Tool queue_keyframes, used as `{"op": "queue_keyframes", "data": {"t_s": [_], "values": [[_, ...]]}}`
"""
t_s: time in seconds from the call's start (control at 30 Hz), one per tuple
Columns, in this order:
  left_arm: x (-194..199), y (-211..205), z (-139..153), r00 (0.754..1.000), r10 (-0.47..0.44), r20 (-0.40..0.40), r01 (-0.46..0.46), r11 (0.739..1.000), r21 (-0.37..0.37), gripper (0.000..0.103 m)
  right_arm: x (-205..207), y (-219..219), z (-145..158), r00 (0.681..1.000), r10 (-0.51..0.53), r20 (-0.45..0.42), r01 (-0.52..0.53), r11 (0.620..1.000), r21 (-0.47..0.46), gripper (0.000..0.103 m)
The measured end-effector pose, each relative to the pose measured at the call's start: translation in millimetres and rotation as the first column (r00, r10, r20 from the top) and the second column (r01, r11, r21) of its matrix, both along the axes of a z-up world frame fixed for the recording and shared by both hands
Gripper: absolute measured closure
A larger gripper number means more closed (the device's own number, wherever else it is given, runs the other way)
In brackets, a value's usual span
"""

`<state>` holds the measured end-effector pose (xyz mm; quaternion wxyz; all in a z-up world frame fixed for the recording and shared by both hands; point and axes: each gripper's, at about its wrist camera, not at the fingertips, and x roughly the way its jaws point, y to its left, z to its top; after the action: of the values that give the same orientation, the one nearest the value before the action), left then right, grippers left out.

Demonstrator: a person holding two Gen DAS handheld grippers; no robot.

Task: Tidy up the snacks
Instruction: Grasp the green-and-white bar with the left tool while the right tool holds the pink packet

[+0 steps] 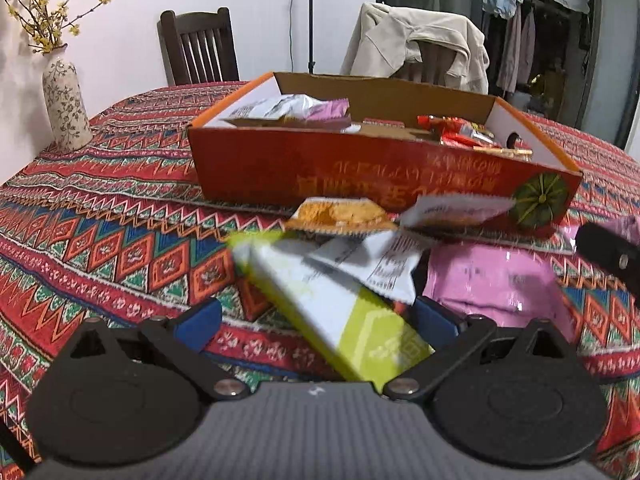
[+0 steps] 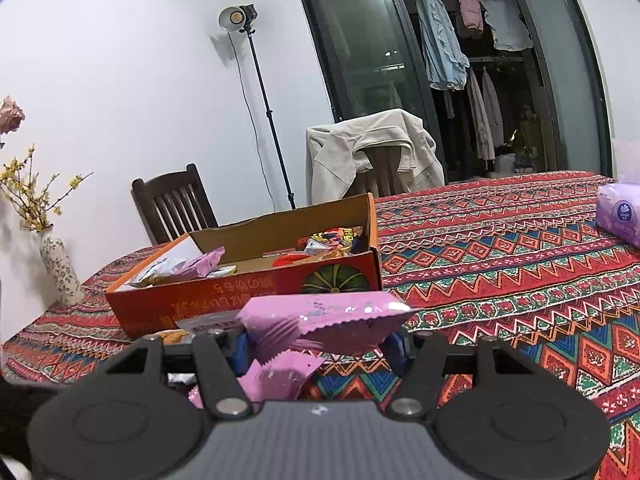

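Note:
A red cardboard box [image 1: 280, 160] with snack packets inside stands on the patterned tablecloth; it also shows in the right wrist view [image 2: 192, 304]. In front of it lie an orange packet [image 1: 340, 216], a white packet [image 1: 384, 268] and a pink packet [image 1: 496, 284]. My left gripper [image 1: 316, 316] is open, with a blurred yellow-green and white packet [image 1: 340, 316] lying between its blue fingers. My right gripper [image 2: 320, 348] is shut on a pink packet [image 2: 320, 316], held above the table near the box's front; another pink packet [image 2: 280, 376] lies below it. The right gripper's tip [image 1: 608, 256] shows at the right edge.
A floral vase [image 1: 66, 104] with yellow twigs stands at the table's left. A wooden chair [image 1: 198, 46] and a chair with a beige jacket [image 1: 416, 44] stand behind the table. A purple tissue pack [image 2: 620, 212] lies at the far right. A light stand [image 2: 260, 92] is by the wall.

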<state>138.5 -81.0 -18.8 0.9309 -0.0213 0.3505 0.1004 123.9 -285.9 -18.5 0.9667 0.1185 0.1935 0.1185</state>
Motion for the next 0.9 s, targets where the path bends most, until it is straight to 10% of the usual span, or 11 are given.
{"op": "queue_keyframes", "data": {"t_s": [0.7, 0.9], "values": [[-13, 50, -4, 0.999, 0.034, -0.015, -0.035, 0.999, -0.014, 0.002, 0, 1, 0, 1.000, 0.019, -0.014, -0.019, 1.000, -0.005, 0.041], [-18, 45, 0, 1.000, -0.017, 0.007, 0.017, 1.000, -0.004, 0.035, 3, 4, -1, 0.999, 0.022, -0.027, -0.022, 1.000, -0.004, 0.041]]}}
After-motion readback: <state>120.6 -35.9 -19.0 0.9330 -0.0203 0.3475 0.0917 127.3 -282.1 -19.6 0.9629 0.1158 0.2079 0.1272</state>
